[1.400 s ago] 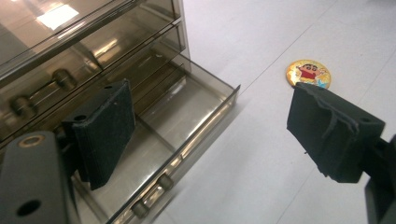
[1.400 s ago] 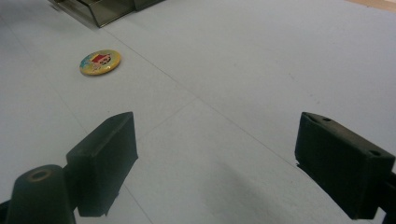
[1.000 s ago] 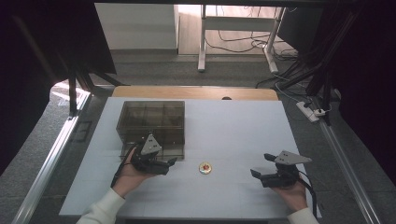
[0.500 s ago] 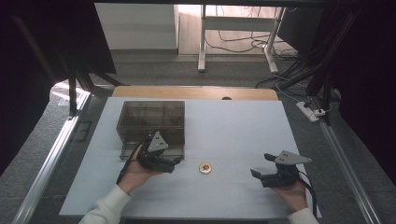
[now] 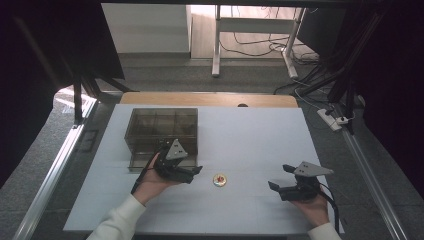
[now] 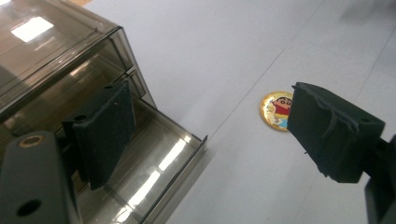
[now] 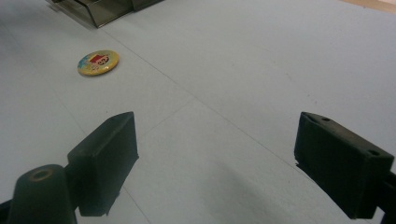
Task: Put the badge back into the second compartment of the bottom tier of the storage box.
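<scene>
A small round yellow badge (image 5: 219, 180) with a cartoon figure lies flat on the white table, between my two grippers. My left gripper (image 5: 194, 175) is open just left of it, in front of a smoky clear drawer box (image 5: 162, 125). In the left gripper view my left gripper (image 6: 215, 135) spans the corner of the pulled-out drawer (image 6: 159, 172), with the badge (image 6: 275, 109) just beyond the right jaw. My right gripper (image 5: 280, 176) rests open and empty near the table's front right. In the right gripper view my right gripper (image 7: 224, 158) points at the badge (image 7: 98, 63) farther off.
The drawer box has several compartments, and its lower front drawer (image 5: 150, 161) stands pulled out toward the person. A wooden strip (image 5: 210, 99) runs along the table's far edge. Bare white table surface (image 5: 260, 140) stretches right of the box.
My left gripper has shifted to the right along the drawer front, closer to the badge. The right gripper and the badge have stayed put.
</scene>
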`<move>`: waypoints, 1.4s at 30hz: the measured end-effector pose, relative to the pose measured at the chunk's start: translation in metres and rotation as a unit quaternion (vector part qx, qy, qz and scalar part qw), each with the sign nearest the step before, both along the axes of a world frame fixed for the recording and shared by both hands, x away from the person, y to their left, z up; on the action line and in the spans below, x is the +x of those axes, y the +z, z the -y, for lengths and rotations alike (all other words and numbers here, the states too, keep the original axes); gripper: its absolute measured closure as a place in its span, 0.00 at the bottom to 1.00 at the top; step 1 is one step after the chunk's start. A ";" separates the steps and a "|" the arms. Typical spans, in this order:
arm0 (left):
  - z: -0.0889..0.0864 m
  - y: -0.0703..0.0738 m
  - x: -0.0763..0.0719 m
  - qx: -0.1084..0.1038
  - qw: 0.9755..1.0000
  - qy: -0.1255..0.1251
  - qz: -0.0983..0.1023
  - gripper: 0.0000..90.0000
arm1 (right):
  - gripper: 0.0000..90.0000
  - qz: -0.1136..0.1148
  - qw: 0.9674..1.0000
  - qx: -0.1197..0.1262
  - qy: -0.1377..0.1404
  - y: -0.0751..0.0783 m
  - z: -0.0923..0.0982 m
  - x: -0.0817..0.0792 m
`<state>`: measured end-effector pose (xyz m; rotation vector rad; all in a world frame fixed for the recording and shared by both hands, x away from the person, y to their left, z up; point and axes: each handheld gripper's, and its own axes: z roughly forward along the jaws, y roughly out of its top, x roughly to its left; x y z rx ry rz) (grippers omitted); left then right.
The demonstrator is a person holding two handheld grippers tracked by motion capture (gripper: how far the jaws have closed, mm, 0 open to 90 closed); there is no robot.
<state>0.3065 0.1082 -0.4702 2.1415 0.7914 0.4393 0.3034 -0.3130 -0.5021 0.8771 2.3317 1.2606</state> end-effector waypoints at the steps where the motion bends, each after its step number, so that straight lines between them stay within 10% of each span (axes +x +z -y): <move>1: 0.001 0.000 0.000 -0.001 1.000 -0.001 0.001 0.17 | 0.14 0.000 1.000 0.000 0.000 0.000 0.000 0.000; 42: 0.056 -0.008 0.013 0.015 0.997 -0.069 -0.025 0.17 | 0.15 -0.002 1.000 -0.006 -0.001 -0.001 0.000 0.001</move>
